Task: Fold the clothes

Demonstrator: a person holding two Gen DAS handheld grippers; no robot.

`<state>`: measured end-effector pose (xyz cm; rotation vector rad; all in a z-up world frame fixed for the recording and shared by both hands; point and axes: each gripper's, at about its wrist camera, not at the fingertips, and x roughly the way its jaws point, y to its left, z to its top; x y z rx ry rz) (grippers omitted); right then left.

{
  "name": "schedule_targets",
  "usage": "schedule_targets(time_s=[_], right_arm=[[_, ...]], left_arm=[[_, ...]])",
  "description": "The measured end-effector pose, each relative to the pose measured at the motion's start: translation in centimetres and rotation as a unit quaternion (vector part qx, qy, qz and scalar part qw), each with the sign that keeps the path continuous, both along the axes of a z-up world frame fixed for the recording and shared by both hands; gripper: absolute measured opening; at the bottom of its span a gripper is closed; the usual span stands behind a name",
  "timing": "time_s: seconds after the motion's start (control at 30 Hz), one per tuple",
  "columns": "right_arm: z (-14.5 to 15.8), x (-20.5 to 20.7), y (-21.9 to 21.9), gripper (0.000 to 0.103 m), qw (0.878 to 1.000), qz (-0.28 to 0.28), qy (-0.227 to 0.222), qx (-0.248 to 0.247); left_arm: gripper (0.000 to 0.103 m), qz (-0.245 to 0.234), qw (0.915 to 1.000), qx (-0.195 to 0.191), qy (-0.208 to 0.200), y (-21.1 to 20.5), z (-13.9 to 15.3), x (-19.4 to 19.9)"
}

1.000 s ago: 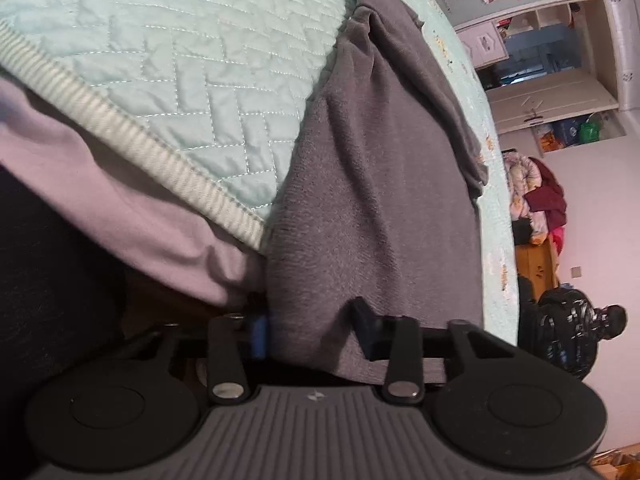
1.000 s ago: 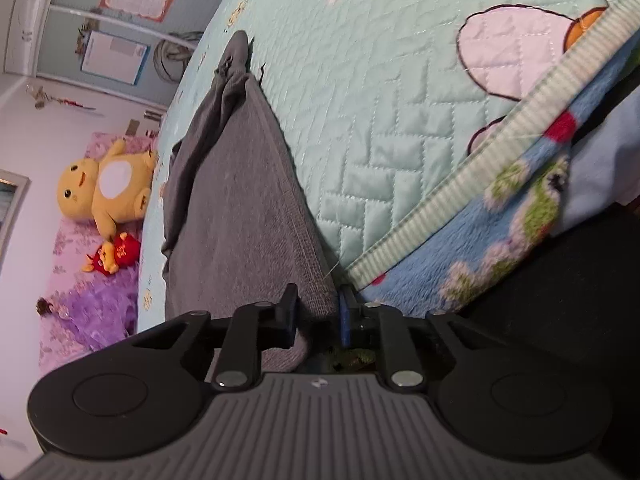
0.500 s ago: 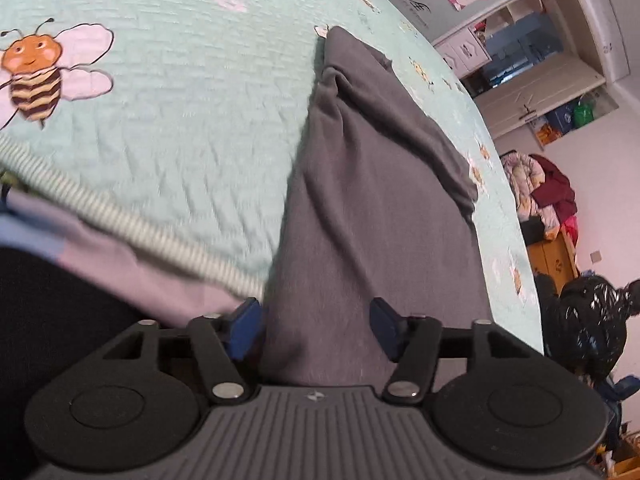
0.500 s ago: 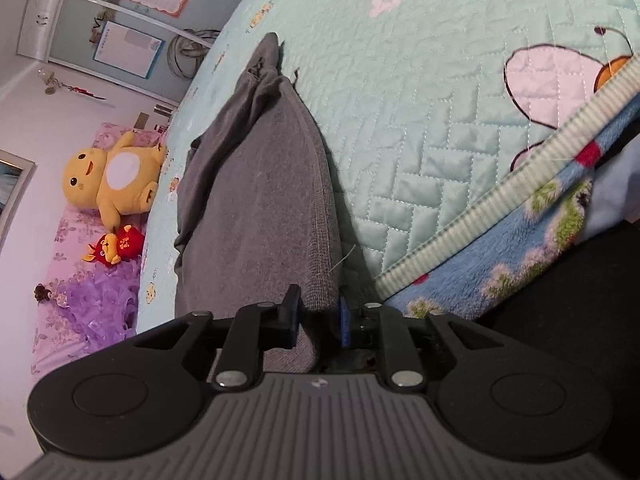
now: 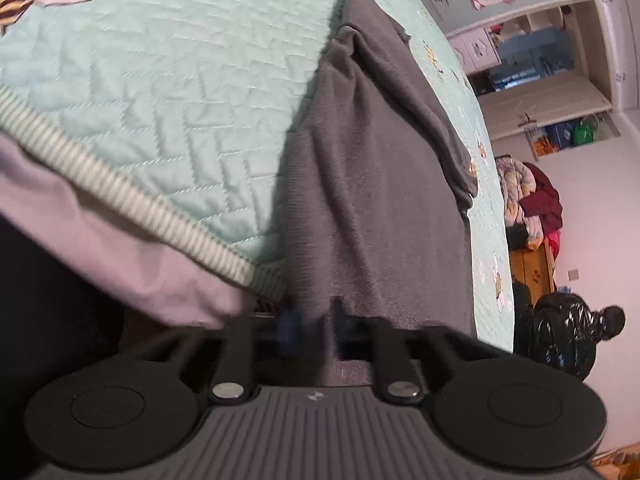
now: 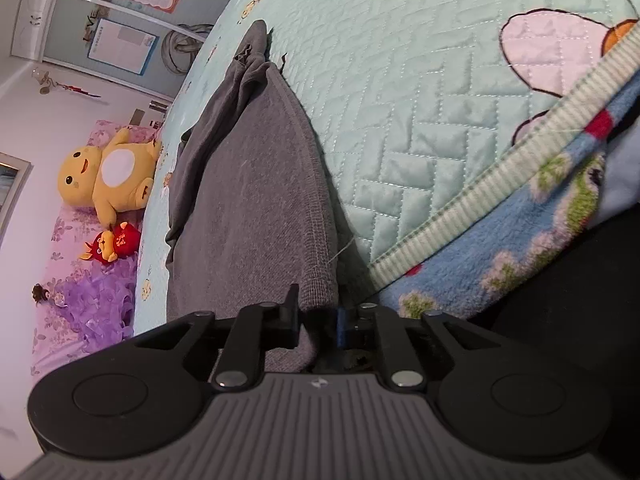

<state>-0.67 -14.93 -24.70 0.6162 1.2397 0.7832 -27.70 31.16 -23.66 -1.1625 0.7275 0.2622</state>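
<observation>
Left tool [image 5: 316,328] clamped on grey garment [image 5: 380,200] hem, right tool [image 6: 318,318] closing on opposite corner

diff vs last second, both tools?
The left tool, wide open around the grey garment's near hem half a second ago, has clamped shut on it. The right tool keeps its grip on the other corner, jaws closing a little tighter. The garment and quilt lie as before.

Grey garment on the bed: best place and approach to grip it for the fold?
Grip the grey garment at its two near hem corners, coming from the bed's near edge. It lies lengthwise away from there, hem overhanging; left gripper and right gripper pinch there.
</observation>
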Motion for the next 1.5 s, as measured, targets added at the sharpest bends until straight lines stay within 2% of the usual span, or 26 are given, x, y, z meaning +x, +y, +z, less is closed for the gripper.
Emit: schedule_targets(time_s=[0.1,0.23,0.33,0.5,0.7,0.8,0.97,1.1,1.27,1.4,1.43,1.5], right_arm=[[0.7,-0.3,0.2,0.009,1.000,0.003,-0.013,0.005],[2.7,-0.4,0.4,0.008,0.999,-0.004,-0.034,0.026],[4.4,0.1,0.8,0.008,0.997,-0.010,-0.046,0.056],[7.1,1.8,2.2,0.008,0.993,-0.015,-0.062,0.102],[9.9,6.1,5.0,0.008,0.986,-0.046,-0.067,0.144],[11.7,8.8,7.2,0.008,0.983,-0.052,-0.082,0.157],[13.4,14.0,11.9,0.008,0.981,-0.066,-0.087,0.158],[13.4,18.9,15.5,0.008,0.982,-0.074,-0.077,0.156],[11.4,25.3,20.1,0.008,0.984,-0.084,-0.053,0.148],[7.1,30.3,23.8,0.008,0.987,-0.106,-0.012,0.123],[5.7,31.3,24.5,0.009,0.988,-0.112,0.000,0.111],[2.9,32.4,25.1,0.018,0.988,-0.118,0.025,0.100]], left_arm=[[0.002,0.008,0.9998,0.003,-0.015,-0.1,0.8,-0.4],[0.002,0.015,0.9971,0.005,-0.074,0.1,2.9,-0.1],[0.002,0.011,0.9946,0.023,-0.100,0.7,5.0,0.8],[0.003,0.021,0.9915,0.049,-0.119,2.9,7.1,3.6],[0.003,0.059,0.9850,0.064,-0.149,6.8,10.0,7.4],[0.003,0.067,0.9832,0.076,-0.152,8.9,11.6,10.0],[0.003,0.059,0.9836,0.110,-0.131,12.0,13.3,15.5],[0.003,0.060,0.9844,0.116,-0.118,15.3,13.5,20.2],[0.003,0.057,0.9900,0.107,-0.072,20.1,10.8,27.2],[0.004,0.059,0.9963,0.060,-0.013,23.8,5.8,31.9],[0.004,0.059,0.9968,0.055,-0.005,24.2,4.7,32.4],[0.005,0.060,0.9973,0.041,-0.015,24.7,3.7,32.2]])
